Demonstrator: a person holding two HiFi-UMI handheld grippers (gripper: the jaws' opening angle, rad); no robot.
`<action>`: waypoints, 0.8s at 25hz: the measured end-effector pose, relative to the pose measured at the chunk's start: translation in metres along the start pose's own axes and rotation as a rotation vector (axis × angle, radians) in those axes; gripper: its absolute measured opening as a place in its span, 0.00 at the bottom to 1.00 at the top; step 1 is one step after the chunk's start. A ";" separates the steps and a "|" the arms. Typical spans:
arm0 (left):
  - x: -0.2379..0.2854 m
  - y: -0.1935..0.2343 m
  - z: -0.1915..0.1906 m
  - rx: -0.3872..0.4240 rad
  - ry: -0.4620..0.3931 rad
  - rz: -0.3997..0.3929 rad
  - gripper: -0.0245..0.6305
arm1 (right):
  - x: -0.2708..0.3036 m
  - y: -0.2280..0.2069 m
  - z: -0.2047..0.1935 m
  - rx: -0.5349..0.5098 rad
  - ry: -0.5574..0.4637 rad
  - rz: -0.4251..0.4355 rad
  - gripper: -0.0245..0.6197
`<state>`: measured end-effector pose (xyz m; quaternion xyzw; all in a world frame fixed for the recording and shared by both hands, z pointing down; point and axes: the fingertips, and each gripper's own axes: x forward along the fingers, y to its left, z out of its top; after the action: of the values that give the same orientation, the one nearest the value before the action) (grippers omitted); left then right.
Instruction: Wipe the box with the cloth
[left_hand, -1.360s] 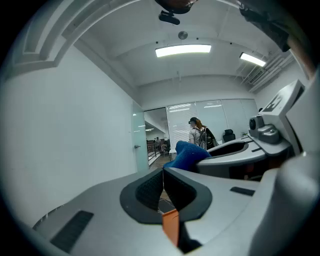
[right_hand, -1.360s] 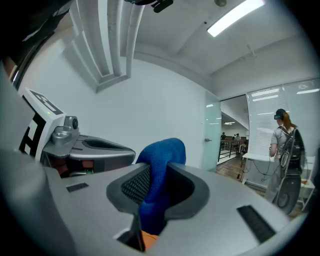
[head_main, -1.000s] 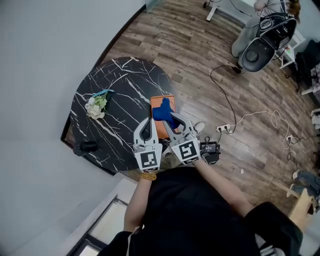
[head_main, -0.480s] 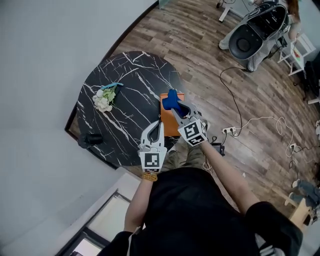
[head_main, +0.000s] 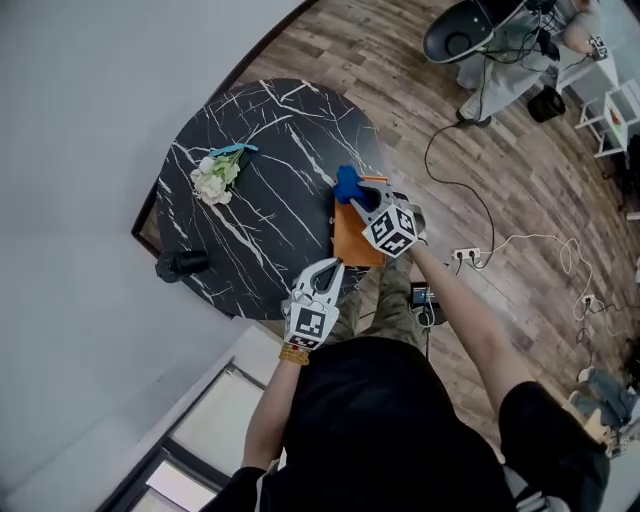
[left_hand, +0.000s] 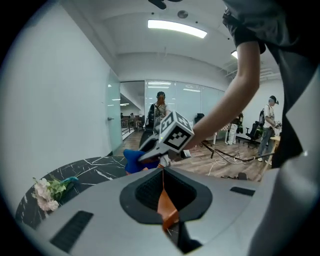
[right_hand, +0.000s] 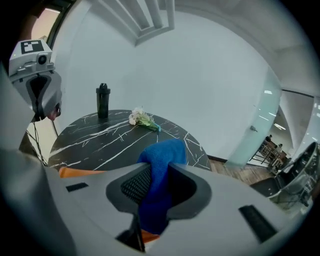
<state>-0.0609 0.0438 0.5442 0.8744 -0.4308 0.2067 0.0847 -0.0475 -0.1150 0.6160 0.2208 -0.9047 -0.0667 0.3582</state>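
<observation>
The orange box (head_main: 356, 240) lies flat at the right edge of the round black marble table (head_main: 260, 130). My right gripper (head_main: 357, 198) is shut on the blue cloth (head_main: 346, 183), which hangs over the box's far end; contact with the box cannot be told. In the right gripper view the cloth (right_hand: 162, 155) bulges out between the jaws, with the box (right_hand: 75, 172) low at the left. My left gripper (head_main: 333, 266) is shut and holds nothing, just off the box's near left corner. Orange of the box (left_hand: 168, 210) shows through its jaw slit.
A bunch of white flowers (head_main: 213, 180) lies at the table's far left. A black bottle (head_main: 180, 264) stands at its near left rim. Cables and a power strip (head_main: 462, 257) lie on the wooden floor to the right, with an office chair (head_main: 460, 35) beyond.
Both grippers have come down toward the table. The right one carried the cloth out over the box's far end. The left one dropped back to the box's near corner.
</observation>
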 end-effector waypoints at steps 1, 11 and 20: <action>0.002 -0.004 -0.009 0.007 0.025 -0.016 0.05 | 0.007 -0.001 -0.004 -0.010 0.014 0.015 0.15; 0.028 -0.025 -0.075 -0.064 0.195 -0.106 0.05 | 0.057 -0.009 -0.023 0.019 0.123 0.157 0.15; 0.041 -0.023 -0.101 -0.130 0.255 -0.113 0.05 | 0.055 0.001 -0.022 0.085 0.153 0.263 0.15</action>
<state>-0.0498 0.0616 0.6538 0.8567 -0.3790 0.2823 0.2067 -0.0687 -0.1383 0.6664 0.1196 -0.8979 0.0364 0.4221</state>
